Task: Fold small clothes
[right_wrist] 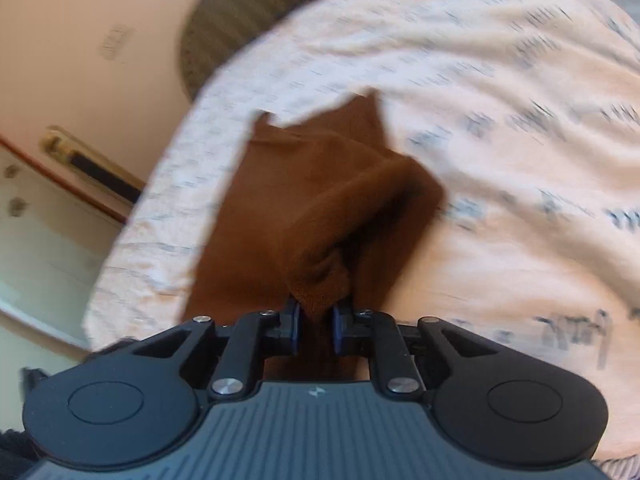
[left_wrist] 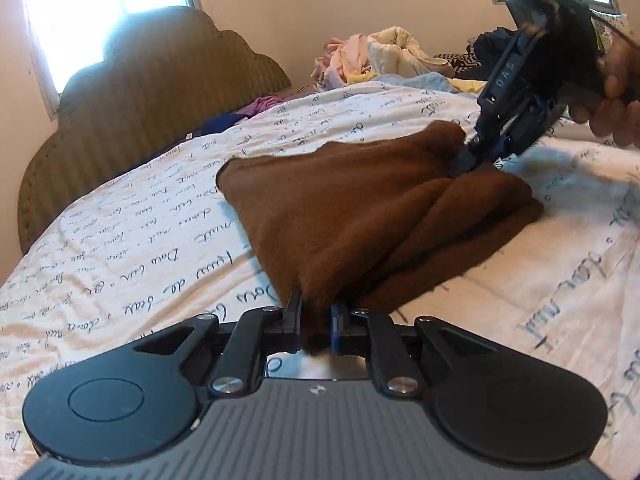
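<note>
A brown knit garment (left_wrist: 360, 200) lies partly lifted on a bed with a white, script-printed cover (left_wrist: 140, 240). My left gripper (left_wrist: 316, 320) is shut on the garment's near edge. My right gripper (left_wrist: 468, 156) shows at the far right of the left wrist view, held by a hand, pinching the garment's far corner. In the right wrist view, blurred by motion, the right gripper (right_wrist: 316, 320) is shut on a bunched fold of the brown garment (right_wrist: 320, 184), which stretches away over the bed cover (right_wrist: 500, 120).
A pile of loose clothes (left_wrist: 380, 56) sits at the far end of the bed. A green padded headboard (left_wrist: 132, 100) stands on the left under a bright window (left_wrist: 100, 4). Purple and blue garments (left_wrist: 240, 116) lie by the headboard.
</note>
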A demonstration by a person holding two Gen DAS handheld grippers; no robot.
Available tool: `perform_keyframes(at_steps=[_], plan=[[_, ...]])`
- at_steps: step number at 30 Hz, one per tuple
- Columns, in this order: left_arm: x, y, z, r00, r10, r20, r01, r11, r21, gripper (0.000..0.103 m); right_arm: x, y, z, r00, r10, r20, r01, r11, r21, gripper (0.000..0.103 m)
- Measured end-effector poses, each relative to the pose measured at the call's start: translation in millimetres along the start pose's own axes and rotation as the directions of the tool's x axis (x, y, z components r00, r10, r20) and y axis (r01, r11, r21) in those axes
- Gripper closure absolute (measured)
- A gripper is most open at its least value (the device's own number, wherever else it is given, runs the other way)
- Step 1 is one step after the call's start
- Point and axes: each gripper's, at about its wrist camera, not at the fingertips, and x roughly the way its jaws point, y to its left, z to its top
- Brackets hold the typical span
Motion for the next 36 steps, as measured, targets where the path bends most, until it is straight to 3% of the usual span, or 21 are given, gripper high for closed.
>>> perform_keyframes(at_steps=[2, 5, 7, 9, 11, 14, 17, 20, 22, 24, 25, 27, 29, 30, 31, 32, 33, 34, 35, 36], plan=[[-2, 4, 0, 1.000, -0.016, 0.005, 0.016, 1.000, -0.022, 0.087, 7, -14, -10, 0.995, 0.103, 0.006, -0.103, 0.991, 0.083, 0.087], [-19, 27, 0, 0.993, -0.111, 0.037, 0.114, 0.990, -0.084, 0.077, -3, -7, -12, 0.994, 0.107, 0.004, -0.107, 0.992, 0.061, 0.068], [-31, 53, 1, 0.982, -0.181, 0.054, 0.188, 0.968, -0.166, 0.050, -22, -5, -4, 0.994, 0.100, 0.035, -0.102, 0.993, 0.052, 0.061], [-38, 80, 8, 0.976, -0.196, 0.090, 0.213, 0.941, -0.263, 0.040, -44, 0, 11, 0.987, 0.112, 0.116, -0.116, 0.993, 0.026, 0.036], [-31, 102, 21, 0.978, -0.174, 0.112, 0.203, 0.909, -0.364, 0.039, -55, 7, 31, 0.972, 0.134, 0.193, -0.136, 0.991, -0.006, 0.030], [1, 113, 46, 0.986, -0.138, 0.097, 0.167, 0.881, -0.442, 0.043, -35, 20, 71, 0.966, 0.176, 0.191, -0.172, 0.984, -0.041, 0.030], [31, 92, 67, 0.984, -0.158, 0.079, 0.176, 0.906, -0.386, 0.048, 25, 40, 115, 0.983, 0.155, 0.094, -0.146, 0.985, -0.095, 0.030], [45, 57, 71, 0.972, -0.226, 0.061, 0.234, 0.933, -0.274, 0.049, 89, 56, 141, 0.999, 0.042, 0.000, -0.042, 0.986, -0.161, 0.031], [54, 36, 63, 0.970, -0.241, 0.026, 0.241, 0.949, -0.203, 0.047, 122, 64, 142, 0.998, -0.018, -0.057, 0.005, 0.976, -0.219, 0.035], [62, 21, 49, 0.979, -0.204, 0.006, 0.203, 0.971, -0.125, 0.045, 141, 71, 134, 0.990, -0.135, -0.047, 0.111, 0.933, -0.342, 0.070], [62, 20, 45, 0.979, -0.202, 0.023, 0.203, 0.972, -0.118, 0.045, 140, 68, 134, 0.989, -0.147, -0.025, 0.128, 0.922, -0.364, 0.074], [59, 29, 51, 0.972, -0.233, 0.023, 0.233, 0.960, -0.153, 0.045, 128, 43, 143, 0.994, -0.109, -0.016, 0.102, 0.965, -0.242, 0.077], [50, 53, 56, 0.956, -0.288, 0.063, 0.294, 0.924, -0.245, 0.045, 103, 25, 142, 0.997, -0.064, 0.035, 0.069, 0.988, -0.142, 0.076], [46, 69, 57, 0.949, -0.302, 0.092, 0.316, 0.899, -0.303, 0.040, 89, 18, 139, 0.998, -0.031, 0.055, 0.036, 0.995, -0.097, 0.074], [44, 85, 55, 0.945, -0.303, 0.122, 0.327, 0.871, -0.367, 0.028, 74, 11, 138, 0.998, 0.004, 0.070, 0.001, 0.998, -0.062, 0.072], [47, 101, 55, 0.945, -0.295, 0.142, 0.328, 0.840, -0.433, 0.021, 59, 3, 133, 0.995, 0.034, 0.094, -0.031, 0.999, -0.040, 0.062], [55, 116, 54, 0.946, -0.289, 0.147, 0.323, 0.803, -0.500, 0.014, 44, -4, 129, 0.990, 0.052, 0.128, -0.048, 0.998, -0.030, 0.040], [69, 130, 54, 0.947, -0.293, 0.132, 0.315, 0.762, -0.566, 0.017, 34, -12, 123, 0.986, 0.053, 0.160, -0.050, 0.998, -0.025, 0.027], [87, 141, 57, 0.945, -0.311, 0.104, 0.306, 0.721, -0.622, 0.019, 29, -18, 121, 0.984, 0.042, 0.175, -0.040, 0.999, -0.017, 0.019], [105, 149, 59, 0.935, -0.344, 0.083, 0.309, 0.678, -0.667, 0.023, 29, -25, 119, 0.986, 0.034, 0.161, -0.034, 0.999, -0.003, 0.019]])
